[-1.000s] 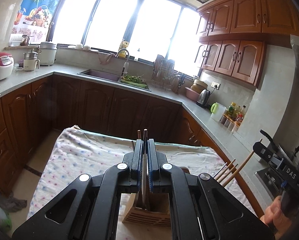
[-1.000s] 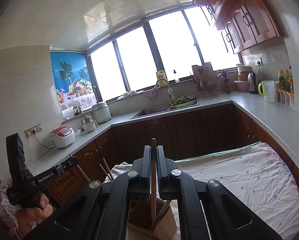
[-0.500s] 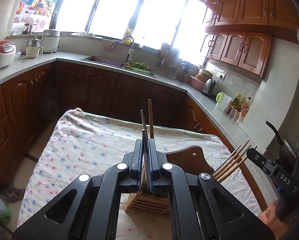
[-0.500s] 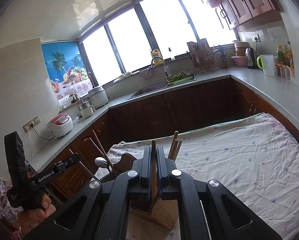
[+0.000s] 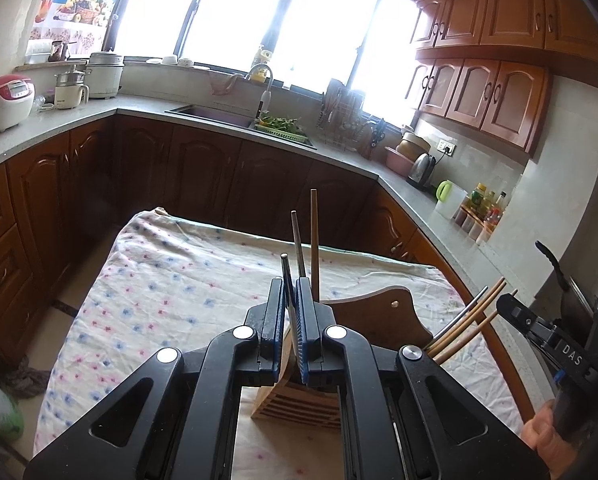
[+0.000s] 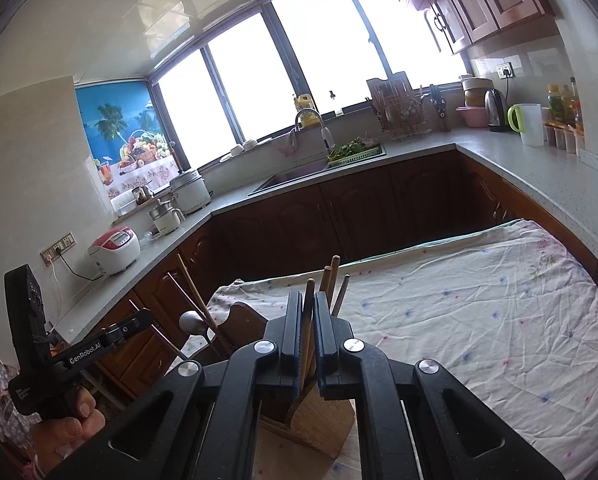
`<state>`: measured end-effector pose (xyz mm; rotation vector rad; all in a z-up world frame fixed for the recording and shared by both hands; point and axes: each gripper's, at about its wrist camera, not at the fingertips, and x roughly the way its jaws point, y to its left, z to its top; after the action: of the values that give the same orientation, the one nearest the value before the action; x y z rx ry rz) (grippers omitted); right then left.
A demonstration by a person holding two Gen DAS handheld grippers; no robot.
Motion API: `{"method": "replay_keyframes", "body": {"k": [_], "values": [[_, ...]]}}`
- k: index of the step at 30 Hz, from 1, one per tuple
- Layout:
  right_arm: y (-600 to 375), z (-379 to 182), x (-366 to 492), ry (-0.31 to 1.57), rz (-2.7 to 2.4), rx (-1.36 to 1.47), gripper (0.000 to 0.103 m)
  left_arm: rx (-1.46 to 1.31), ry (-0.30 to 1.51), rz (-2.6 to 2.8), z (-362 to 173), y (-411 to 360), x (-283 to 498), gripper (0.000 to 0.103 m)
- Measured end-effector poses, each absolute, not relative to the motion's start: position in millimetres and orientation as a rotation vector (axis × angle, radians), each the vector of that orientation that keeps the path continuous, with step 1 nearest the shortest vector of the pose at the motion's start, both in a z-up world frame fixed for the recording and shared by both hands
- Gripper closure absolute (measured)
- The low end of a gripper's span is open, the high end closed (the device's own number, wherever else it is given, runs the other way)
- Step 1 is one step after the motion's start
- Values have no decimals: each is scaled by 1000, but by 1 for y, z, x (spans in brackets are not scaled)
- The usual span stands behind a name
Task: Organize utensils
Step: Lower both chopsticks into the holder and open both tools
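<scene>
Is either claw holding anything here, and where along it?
Both. The left claw is shut on a dark metal utensil just below its top end. The right claw is shut on a wooden chopstick near its top end, above the wooden holder.

A wooden utensil holder [image 5: 299,404] with a slatted front stands upright on the cloth-covered tabletop [image 5: 171,280]. A dark metal chopstick [image 5: 287,280] is pinched between the pads of the left hand-held gripper [image 5: 292,308], its lower end inside the holder; two more chopsticks [image 5: 314,240] rise just behind it. In the right wrist view, a wooden chopstick [image 6: 307,320] is clamped in the right hand-held gripper [image 6: 307,320], reaching down into the holder, with other wooden sticks [image 6: 333,276] standing just beyond it
</scene>
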<state>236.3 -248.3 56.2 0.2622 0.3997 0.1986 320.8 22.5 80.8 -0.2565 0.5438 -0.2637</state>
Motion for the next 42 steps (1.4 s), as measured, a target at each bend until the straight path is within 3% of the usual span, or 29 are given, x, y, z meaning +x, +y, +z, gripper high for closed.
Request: {"method": "replay_keyframes", "body": {"k": [19, 25, 28, 32, 36, 42], "values": [[-251, 53, 249, 416, 185, 248, 96, -254, 579, -262, 75, 21, 321, 98], [-252, 51, 247, 422, 190, 261, 92, -253, 585, -256, 75, 20, 321, 98], [-255, 50, 246, 420, 189, 275, 86, -256, 590, -254, 75, 19, 320, 90], [-256, 50, 243, 415, 189, 282, 60, -252, 582, -233, 75, 18, 318, 63], [-258, 49, 243, 421, 191, 288, 52, -254, 579, -215, 74, 19, 316, 44], [-258, 46, 237, 414, 199, 299, 31, -254, 585, -189, 70, 27, 309, 32]]}}
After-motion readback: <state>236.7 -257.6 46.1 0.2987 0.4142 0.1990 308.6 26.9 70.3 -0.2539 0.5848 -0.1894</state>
